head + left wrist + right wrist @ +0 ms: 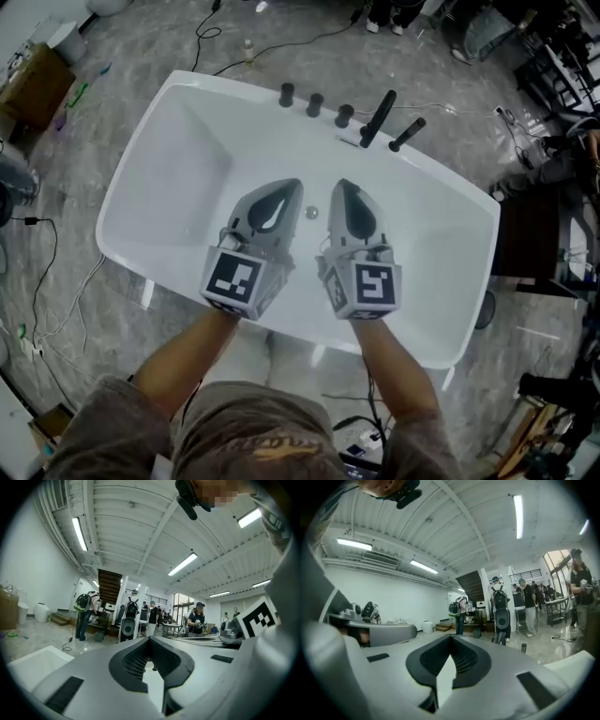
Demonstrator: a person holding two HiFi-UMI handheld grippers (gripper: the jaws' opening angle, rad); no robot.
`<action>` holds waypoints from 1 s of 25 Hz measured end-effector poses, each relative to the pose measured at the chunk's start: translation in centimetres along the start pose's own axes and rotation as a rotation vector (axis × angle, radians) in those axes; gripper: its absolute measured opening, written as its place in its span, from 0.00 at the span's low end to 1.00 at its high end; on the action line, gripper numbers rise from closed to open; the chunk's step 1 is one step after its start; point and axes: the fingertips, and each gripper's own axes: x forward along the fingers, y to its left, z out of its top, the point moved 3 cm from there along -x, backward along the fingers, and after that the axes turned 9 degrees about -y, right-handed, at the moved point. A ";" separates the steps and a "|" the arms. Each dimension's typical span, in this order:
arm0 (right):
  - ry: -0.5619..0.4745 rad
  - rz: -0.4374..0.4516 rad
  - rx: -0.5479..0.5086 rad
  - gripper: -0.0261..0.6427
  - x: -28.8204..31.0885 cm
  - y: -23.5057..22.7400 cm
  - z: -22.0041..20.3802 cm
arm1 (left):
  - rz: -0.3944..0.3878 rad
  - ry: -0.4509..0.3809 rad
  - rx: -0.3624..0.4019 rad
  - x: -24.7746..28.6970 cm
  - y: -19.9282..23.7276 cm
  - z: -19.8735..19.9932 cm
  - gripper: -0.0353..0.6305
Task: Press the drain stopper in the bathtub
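Note:
A white bathtub [141, 173] fills the middle of the head view. Its small round metal drain stopper [311, 213] lies on the tub floor, showing in the gap between my two grippers. My left gripper [294, 186] and right gripper [339, 186] are held side by side above the tub, pointing away from me, both shut with nothing between the jaws. In the left gripper view my left gripper [150, 638] looks level across the room, as does my right gripper [451, 636] in the right gripper view; neither view shows the stopper.
Black tap knobs [315, 104], a black spout [379, 119] and a hand shower [407, 134] line the tub's far rim. Cables run over the grey floor [112, 103] around it. Several people [150, 618] stand far off in the room.

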 end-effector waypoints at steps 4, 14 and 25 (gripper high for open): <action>-0.078 -0.004 -0.002 0.05 -2.9 1.6 5.3 | -0.029 -0.027 0.019 -1.9 -2.0 4.0 0.06; -0.150 0.041 -0.021 0.05 -9.6 5.0 13.6 | -0.106 -0.078 0.047 -6.2 -7.4 12.3 0.06; -0.110 0.096 0.083 0.05 -16.3 7.0 15.1 | -0.186 -0.052 0.023 -11.2 -9.7 13.3 0.06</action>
